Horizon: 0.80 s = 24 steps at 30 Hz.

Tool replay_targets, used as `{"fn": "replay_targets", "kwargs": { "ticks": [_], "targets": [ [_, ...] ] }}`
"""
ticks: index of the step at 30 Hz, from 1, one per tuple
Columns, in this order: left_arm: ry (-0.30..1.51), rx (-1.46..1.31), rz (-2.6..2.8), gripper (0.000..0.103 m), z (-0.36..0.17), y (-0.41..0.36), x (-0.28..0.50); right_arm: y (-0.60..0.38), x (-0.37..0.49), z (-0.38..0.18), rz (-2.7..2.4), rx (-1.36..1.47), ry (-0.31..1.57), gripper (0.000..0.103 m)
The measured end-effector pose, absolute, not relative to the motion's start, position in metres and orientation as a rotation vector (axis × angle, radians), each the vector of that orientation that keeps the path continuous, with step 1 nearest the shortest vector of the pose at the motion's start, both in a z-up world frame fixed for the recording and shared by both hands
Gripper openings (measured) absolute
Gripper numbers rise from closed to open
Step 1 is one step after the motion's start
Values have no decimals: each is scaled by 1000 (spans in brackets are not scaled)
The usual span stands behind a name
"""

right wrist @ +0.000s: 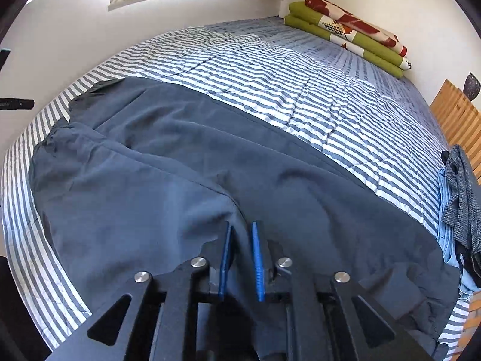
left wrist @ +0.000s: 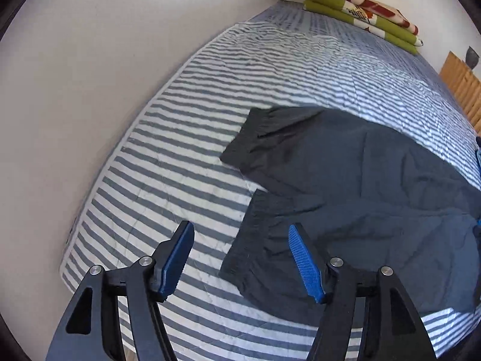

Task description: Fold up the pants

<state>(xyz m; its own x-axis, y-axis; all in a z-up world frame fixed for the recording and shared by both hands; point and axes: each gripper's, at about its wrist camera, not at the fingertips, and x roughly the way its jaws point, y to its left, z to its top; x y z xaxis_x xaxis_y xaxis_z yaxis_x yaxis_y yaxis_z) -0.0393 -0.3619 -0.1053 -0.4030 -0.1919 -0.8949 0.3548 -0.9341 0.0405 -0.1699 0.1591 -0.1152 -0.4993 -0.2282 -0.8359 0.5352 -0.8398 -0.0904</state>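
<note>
Dark blue-grey pants [right wrist: 168, 165] lie flat on the striped bed cover [right wrist: 300, 90], legs toward the left and waist toward the right. In the left wrist view the two elastic cuffs show, the far one [left wrist: 255, 138] and the near one [left wrist: 249, 240]. My left gripper [left wrist: 240, 227] hangs open and wide above the near cuff, its blue pads [left wrist: 303, 261] clear of the cloth. My right gripper [right wrist: 241, 225] sits low over the crotch, jaws a narrow gap apart. A ridge of fabric runs up to that gap, and the pads do not press on it.
A white wall [left wrist: 75, 90] runs along the bed's left edge. Folded green and red-patterned blankets [right wrist: 345, 33] lie at the far corner. A pile of other clothes [right wrist: 460, 198] sits at the right edge, beside wooden slats [right wrist: 457, 114] and a dark vase [right wrist: 472, 85].
</note>
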Motion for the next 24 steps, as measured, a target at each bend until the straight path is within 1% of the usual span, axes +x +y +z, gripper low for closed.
{"fn": "replay_targets", "kwargs": {
  "ticks": [2,4,6,9,10,12,13,14,15,17,20,24],
  "targets": [
    [244,1552,-2357,73,-129,-360,-27,168,-163,-110,-2353,1203,476,28],
    [308,1604,-2318,73,-155,-359,-17,176,-155,-104,-2361,1177,494,28],
    [369,1623,-2283,73,-175,-364,-13,187,-146,-96,-2369,1152,462,29],
    [451,1611,-2282,72,-192,-361,-13,202,-128,-84,-2334,1154,407,29],
    [453,1597,-2294,72,-193,-358,-13,206,-121,-81,-2321,1150,392,29],
    [421,1558,-2316,59,-192,-351,-13,215,-99,-77,-2289,1138,364,29],
    [406,1546,-2311,45,-193,-348,-13,217,-90,-78,-2270,1137,349,30],
    [399,1531,-2311,35,-192,-345,-12,219,-80,-81,-2243,1142,333,32],
    [412,1529,-2320,31,-190,-344,-10,218,-69,-86,-2211,1156,329,37],
    [421,1524,-2319,28,-184,-343,-8,210,-50,-102,-2163,1176,389,42],
    [455,1504,-2328,27,-169,-348,1,199,-27,-131,-2136,1204,522,42],
    [507,1426,-2351,27,-130,-364,15,194,-8,-159,-2146,1207,739,42]
  ]
}}
